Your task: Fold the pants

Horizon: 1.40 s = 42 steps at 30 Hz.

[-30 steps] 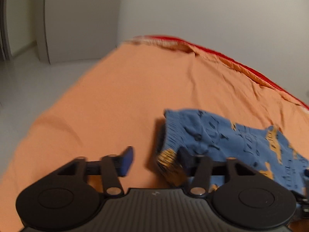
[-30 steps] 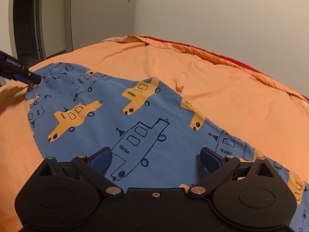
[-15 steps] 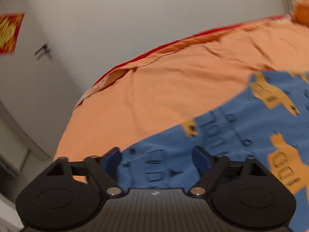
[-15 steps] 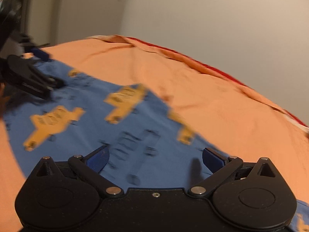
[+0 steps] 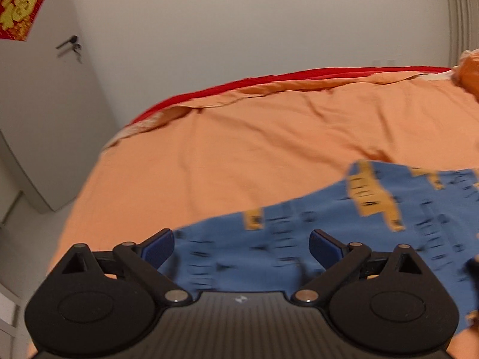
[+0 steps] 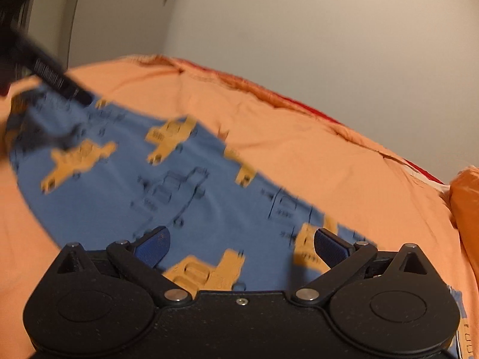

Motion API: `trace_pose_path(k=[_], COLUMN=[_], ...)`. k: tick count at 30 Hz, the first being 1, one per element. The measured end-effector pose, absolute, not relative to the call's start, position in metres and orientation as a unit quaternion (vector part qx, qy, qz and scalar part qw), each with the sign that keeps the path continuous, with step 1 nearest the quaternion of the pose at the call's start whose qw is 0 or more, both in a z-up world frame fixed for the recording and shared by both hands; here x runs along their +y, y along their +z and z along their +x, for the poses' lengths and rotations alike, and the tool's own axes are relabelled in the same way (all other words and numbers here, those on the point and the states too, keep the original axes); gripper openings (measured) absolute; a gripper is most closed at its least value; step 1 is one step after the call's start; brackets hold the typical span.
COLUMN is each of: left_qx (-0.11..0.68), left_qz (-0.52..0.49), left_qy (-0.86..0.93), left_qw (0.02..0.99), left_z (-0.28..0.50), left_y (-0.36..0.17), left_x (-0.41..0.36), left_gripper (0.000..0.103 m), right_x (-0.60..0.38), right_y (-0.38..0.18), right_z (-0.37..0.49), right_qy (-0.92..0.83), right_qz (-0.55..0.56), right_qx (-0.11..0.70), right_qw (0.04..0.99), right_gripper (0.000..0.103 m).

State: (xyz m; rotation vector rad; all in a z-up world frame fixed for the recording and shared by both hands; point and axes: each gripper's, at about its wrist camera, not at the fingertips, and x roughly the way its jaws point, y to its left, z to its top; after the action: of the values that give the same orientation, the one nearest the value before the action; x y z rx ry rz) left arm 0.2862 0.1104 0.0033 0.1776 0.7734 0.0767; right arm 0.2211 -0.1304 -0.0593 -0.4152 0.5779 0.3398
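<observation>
Lying flat: blue pants (image 5: 299,239) on orange bedsheet (image 5: 239,155).
Left gripper (image 5: 242,243) and right gripper (image 6: 242,243): fingers spread wide, holding nothing, above fabric.

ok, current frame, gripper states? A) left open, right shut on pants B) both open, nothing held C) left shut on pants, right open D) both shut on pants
B: in each wrist view the jaws stand wide apart, the left gripper and the right gripper over the blue pants lying flat on the orange bed sheet, no fabric pinched.
</observation>
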Motion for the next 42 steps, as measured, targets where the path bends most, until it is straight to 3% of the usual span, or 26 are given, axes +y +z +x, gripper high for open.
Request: trace_pose_path(k=[7,12,17,21,27,42], left_qx=[0.426,0.437,0.404,0.478,0.449,0.388], left_qz=[0.133,0.095,0.087,0.112,0.145,0.184], left_qy=[0.059,0.091,-0.016,-0.061,-0.030,-0.189], left_qw=[0.893,0.890,0.911,0.869,0.881,0.883], left_z=[0.294,0.293,0.282,0.283,0.282,0.312], left_y=[-0.037,-0.020,-0.001,-0.040,-0.019,0.029], left_x=[0.085,0.077,0.017,-0.034,-0.064,-0.238], left_gripper=[0.103,0.102,0.103,0.103,0.103,0.103], right_x=[-0.208,-0.276,-0.310,-0.341,-0.391,-0.412], right_y=[-0.055,-0.043,-0.053,-0.061,-0.049,-0.037], right_z=[0.216,0.201,0.180,0.172,0.158,0.152], right_qy=[0.057,-0.025,-0.032,-0.066,-0.109,0.001], right_qz=[-0.190,-0.163,-0.126,-0.085,-0.015,0.161], right_qx=[0.293,0.297,0.313,0.311,0.306,0.323], right_qw=[0.935,0.941,0.941,0.944,0.946,0.932], right_gripper=[0.102,0.102,0.102,0.102,0.102,0.102])
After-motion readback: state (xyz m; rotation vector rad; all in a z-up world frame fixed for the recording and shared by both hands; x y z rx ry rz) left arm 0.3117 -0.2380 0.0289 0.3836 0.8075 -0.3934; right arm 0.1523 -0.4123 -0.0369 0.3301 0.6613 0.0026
